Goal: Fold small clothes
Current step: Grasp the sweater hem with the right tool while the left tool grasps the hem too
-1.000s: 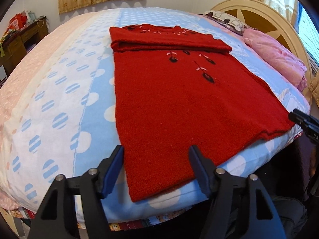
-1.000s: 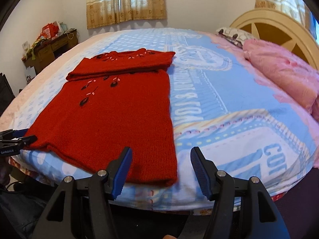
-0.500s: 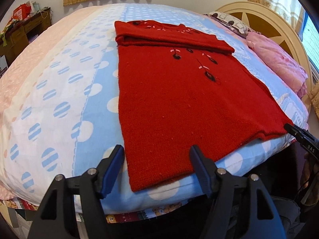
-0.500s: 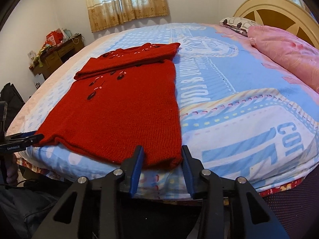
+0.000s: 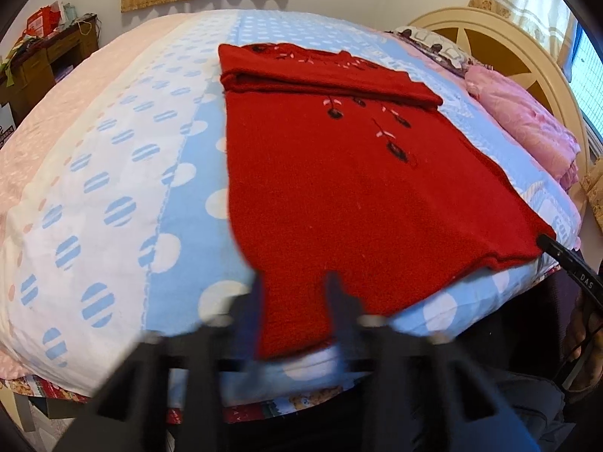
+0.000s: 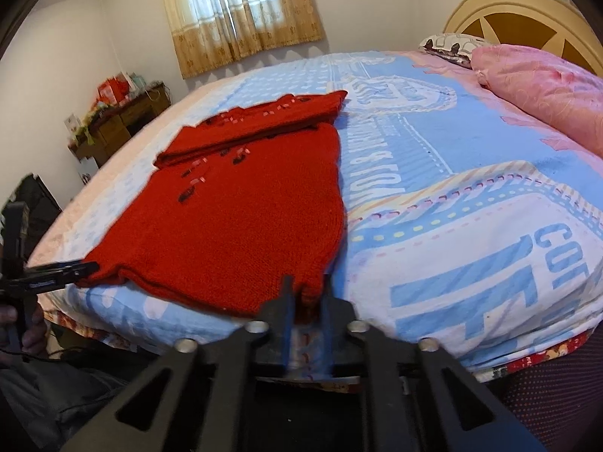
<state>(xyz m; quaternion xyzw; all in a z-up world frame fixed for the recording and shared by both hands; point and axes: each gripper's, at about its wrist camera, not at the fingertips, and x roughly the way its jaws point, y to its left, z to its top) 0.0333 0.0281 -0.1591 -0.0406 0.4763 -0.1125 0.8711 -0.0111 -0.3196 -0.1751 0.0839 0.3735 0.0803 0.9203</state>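
Red sweater (image 5: 350, 188): flat on the bed (image 5: 113, 188), sleeves folded across the chest, hem at the near edge. My left fingers (image 5: 294, 301): closing, blurred, hem corner between them. My right fingers (image 6: 307, 301): pinching the other hem corner. Pink pillow (image 6: 546, 86): by the headboard (image 6: 527, 19), well apart.

"DAS" on right tool (image 5: 573, 263); bedspread (image 6: 471, 173) print reads "COT" in big letters, smaller partial "& TON"; rest unreadable.
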